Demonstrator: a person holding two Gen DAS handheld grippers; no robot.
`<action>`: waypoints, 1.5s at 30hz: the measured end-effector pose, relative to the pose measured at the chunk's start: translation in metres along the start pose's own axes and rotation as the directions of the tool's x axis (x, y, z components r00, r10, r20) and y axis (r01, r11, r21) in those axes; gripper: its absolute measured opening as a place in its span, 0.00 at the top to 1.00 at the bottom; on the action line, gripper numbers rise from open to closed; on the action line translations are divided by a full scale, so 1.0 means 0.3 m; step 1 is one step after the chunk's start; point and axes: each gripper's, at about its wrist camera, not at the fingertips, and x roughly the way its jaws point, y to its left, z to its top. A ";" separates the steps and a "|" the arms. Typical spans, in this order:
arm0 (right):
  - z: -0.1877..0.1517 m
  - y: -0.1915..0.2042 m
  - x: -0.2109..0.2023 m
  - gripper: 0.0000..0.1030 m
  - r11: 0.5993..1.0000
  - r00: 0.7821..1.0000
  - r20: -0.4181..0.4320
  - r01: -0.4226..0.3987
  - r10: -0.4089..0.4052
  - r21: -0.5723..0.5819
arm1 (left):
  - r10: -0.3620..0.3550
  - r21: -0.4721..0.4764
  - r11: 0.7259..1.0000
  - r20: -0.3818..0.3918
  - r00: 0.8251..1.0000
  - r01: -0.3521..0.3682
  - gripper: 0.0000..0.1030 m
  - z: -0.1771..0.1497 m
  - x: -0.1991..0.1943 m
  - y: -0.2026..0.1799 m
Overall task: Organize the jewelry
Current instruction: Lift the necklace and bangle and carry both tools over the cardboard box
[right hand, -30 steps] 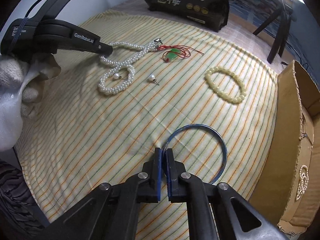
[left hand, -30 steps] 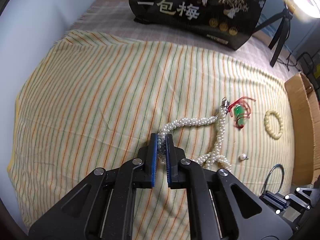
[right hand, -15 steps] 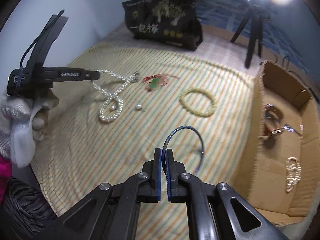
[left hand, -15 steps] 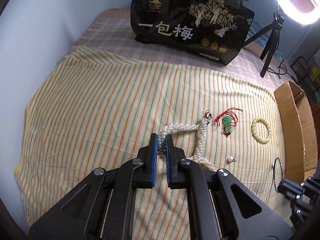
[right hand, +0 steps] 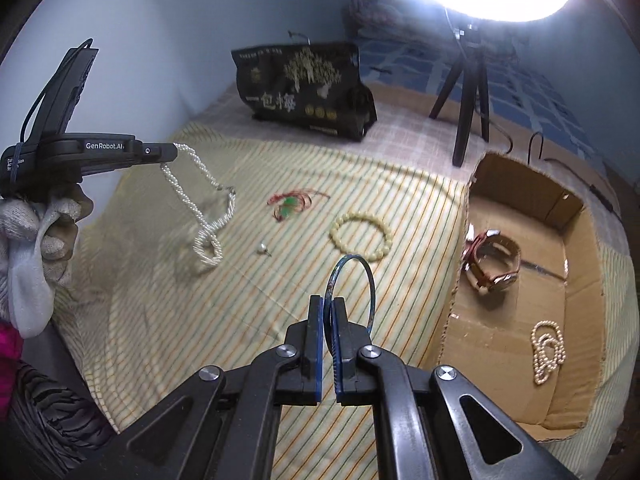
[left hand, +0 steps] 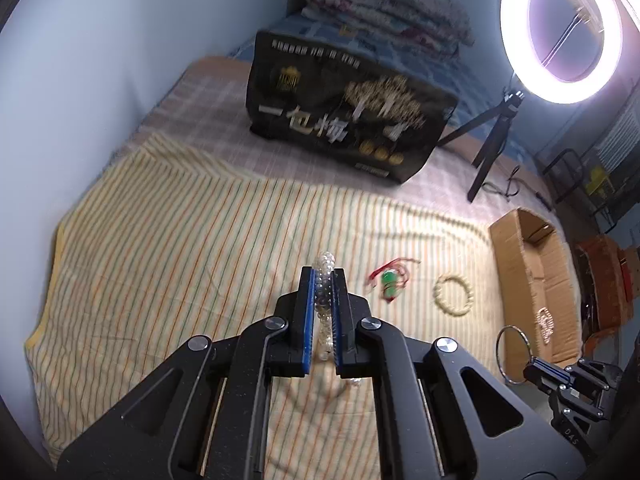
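Note:
My left gripper (left hand: 323, 276) is shut on a white pearl necklace (left hand: 325, 304). In the right wrist view that gripper (right hand: 170, 153) holds the pearl necklace (right hand: 208, 224) dangling, its lower loop just above the striped cloth (right hand: 200, 320). My right gripper (right hand: 328, 304) is shut on a thin blue bangle (right hand: 354, 288), lifted off the cloth; the same bangle (left hand: 514, 354) shows at lower right in the left wrist view. On the cloth lie a green pendant on red cord (right hand: 290, 204), a cream bead bracelet (right hand: 362, 234) and a single pearl earring (right hand: 263, 249).
An open cardboard box (right hand: 576, 216) at the right holds a brown-strapped watch (right hand: 494, 266) and a small pearl strand (right hand: 547, 350). A black printed bag (right hand: 306, 84) stands at the back. A ring light on a tripod (right hand: 468, 100) stands behind the box. A gloved hand (right hand: 36, 248) holds the left gripper.
Both grippers rose. The pearl necklace has come up off the cloth and now hangs from the left gripper. The blue bangle went up with the right gripper, nearer the box.

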 end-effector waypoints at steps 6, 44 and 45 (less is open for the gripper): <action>0.017 0.009 -0.060 0.99 1.000 0.999 0.046 0.004 -0.003 -0.009 | -0.052 0.016 0.999 0.054 0.997 0.051 0.95 0.029 -0.091 -0.033; 0.055 -0.442 -0.399 0.99 0.981 0.972 0.201 0.090 -0.124 0.171 | -0.398 0.307 0.886 0.114 0.910 0.349 0.95 0.032 -0.387 -0.713; 0.058 -0.453 -0.398 0.99 0.980 0.971 0.201 0.093 -0.128 0.174 | -0.402 0.311 0.883 0.111 0.909 0.353 0.95 0.028 -0.386 -0.727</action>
